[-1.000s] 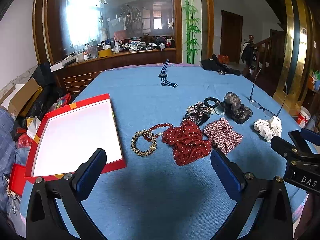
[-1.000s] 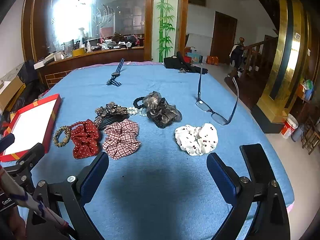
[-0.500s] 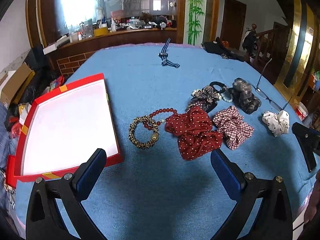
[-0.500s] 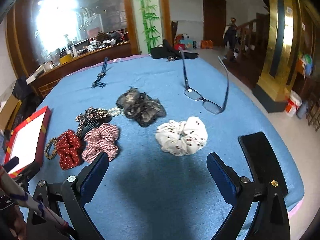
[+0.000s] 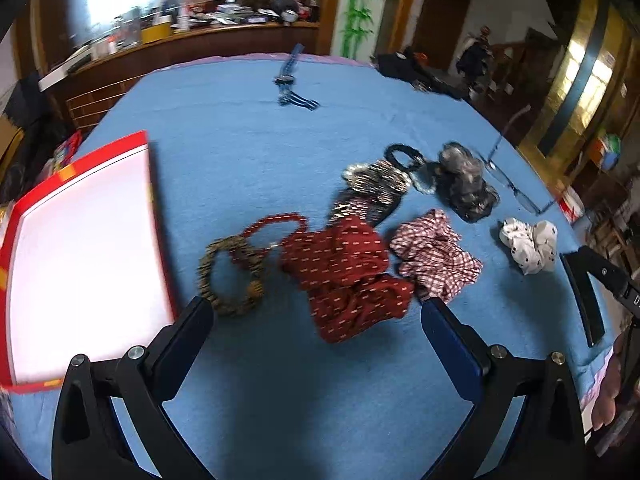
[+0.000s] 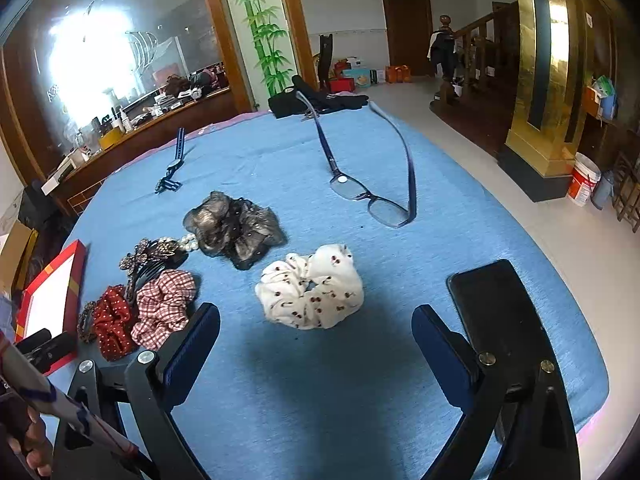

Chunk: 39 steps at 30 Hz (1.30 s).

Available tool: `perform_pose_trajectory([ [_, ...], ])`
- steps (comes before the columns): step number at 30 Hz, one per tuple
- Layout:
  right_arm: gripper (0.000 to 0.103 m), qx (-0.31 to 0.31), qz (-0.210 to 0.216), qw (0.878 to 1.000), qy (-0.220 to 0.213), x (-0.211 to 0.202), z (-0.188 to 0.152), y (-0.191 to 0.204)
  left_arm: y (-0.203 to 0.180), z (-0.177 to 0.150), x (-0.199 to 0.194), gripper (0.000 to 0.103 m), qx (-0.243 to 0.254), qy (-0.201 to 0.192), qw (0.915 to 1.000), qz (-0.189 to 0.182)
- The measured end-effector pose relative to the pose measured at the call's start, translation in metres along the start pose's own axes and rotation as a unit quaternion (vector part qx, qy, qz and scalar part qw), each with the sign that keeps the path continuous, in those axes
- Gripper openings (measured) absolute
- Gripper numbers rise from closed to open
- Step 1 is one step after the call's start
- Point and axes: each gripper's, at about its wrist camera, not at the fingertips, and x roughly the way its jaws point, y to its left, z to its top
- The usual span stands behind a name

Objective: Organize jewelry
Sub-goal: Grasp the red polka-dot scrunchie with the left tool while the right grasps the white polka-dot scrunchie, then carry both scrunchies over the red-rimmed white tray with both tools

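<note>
Jaws on my left gripper (image 5: 316, 324) stand wide apart and empty just above the red dotted scrunchie (image 5: 344, 276), and those on my right gripper (image 6: 316, 332) gape the same way over the white cherry scrunchie (image 6: 310, 286). I'd lower the left squarely over the bunched middle so I pinch fabric alone, not the beaded bracelet (image 5: 234, 276) touching it, then carry it to the red box (image 5: 80, 248) beside. Both tools tilt forward and down over the blue-covered counter (image 5: 240, 152), well apart.
</note>
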Motion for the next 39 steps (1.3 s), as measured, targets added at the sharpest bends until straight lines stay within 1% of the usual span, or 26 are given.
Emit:
perform_pose_trajectory([
  [4,0.088,0.003,0.003,1.0,0.015,0.012,0.003,-0.004,-0.012,0.006,0.018,0.103,0.016,0.009,0.9998,0.004],
  [5,0.084,0.004,0.003,1.0,0.018,0.015,0.003,-0.004,-0.014,0.007,0.024,0.103,0.018,0.011,0.9998,0.005],
  [7,0.083,0.005,0.005,1.0,0.027,0.022,0.005,-0.005,-0.015,0.008,0.033,0.096,0.022,0.015,0.9996,0.009],
  [9,0.082,0.002,0.004,0.999,0.033,0.032,0.006,-0.002,-0.016,0.009,0.04,0.086,0.024,0.021,0.9994,0.009],
  [10,0.082,0.001,0.001,0.999,0.036,0.036,0.007,-0.002,-0.015,0.01,0.045,0.083,0.023,0.025,0.9994,0.008],
  [12,0.075,0.001,-0.001,0.999,0.043,0.046,0.008,-0.001,-0.015,0.011,0.049,0.077,0.022,0.029,0.9993,0.005],
  [13,0.074,0.001,-0.002,0.999,0.05,0.053,0.009,0.0,-0.016,0.011,0.051,0.075,0.022,0.03,0.9993,0.005],
  [16,0.069,0.002,-0.008,0.998,0.059,0.066,0.009,0.0,-0.022,0.013,0.057,0.062,0.031,0.031,0.999,-0.002],
  [17,0.064,0.002,-0.01,0.998,0.063,0.07,0.009,0.0,-0.023,0.013,0.059,0.05,0.032,0.033,0.999,-0.004],
  [18,0.054,0.002,-0.011,0.998,0.068,0.075,0.008,0.0,-0.024,0.012,0.061,0.036,0.032,0.036,0.9988,-0.006],
  [19,0.045,0.001,-0.014,0.997,0.076,0.08,0.007,0.0,-0.025,0.011,0.063,0.033,0.034,0.038,0.9987,-0.007],
  [20,0.022,0.001,-0.013,0.997,0.08,0.082,0.006,0.0,-0.027,0.01,0.063,0.03,0.037,0.038,0.9986,-0.004],
  [21,0.016,0.003,-0.013,0.997,0.081,0.083,0.006,-0.001,-0.028,0.009,0.062,0.025,0.039,0.035,0.9986,-0.003],
  [22,0.015,0.007,-0.013,0.997,0.076,0.082,0.006,-0.003,-0.028,0.008,0.059,0.023,0.039,0.032,0.9987,-0.004],
  [23,0.011,0.009,-0.012,0.997,0.072,0.079,0.006,-0.004,-0.029,0.008,0.055,0.022,0.039,0.027,0.9988,-0.008],
  [24,0.011,0.011,-0.01,0.998,0.064,0.074,0.007,-0.006,-0.03,0.007,0.051,0.021,0.04,0.022,0.9989,-0.01],
  [27,0.01,0.016,-0.005,0.999,0.05,0.062,0.008,-0.008,-0.032,0.007,0.041,0.021,0.044,0.006,0.999,-0.009],
  [32,0.01,0.007,0.003,0.999,0.034,0.044,0.008,0.0,-0.032,0.006,0.026,0.021,0.048,-0.011,0.9987,-0.015],
  [39,0.01,-0.012,0.027,0.999,0.016,0.021,0.01,0.025,-0.021,0.003,0.005,0.021,0.036,-0.03,0.9987,-0.017],
])
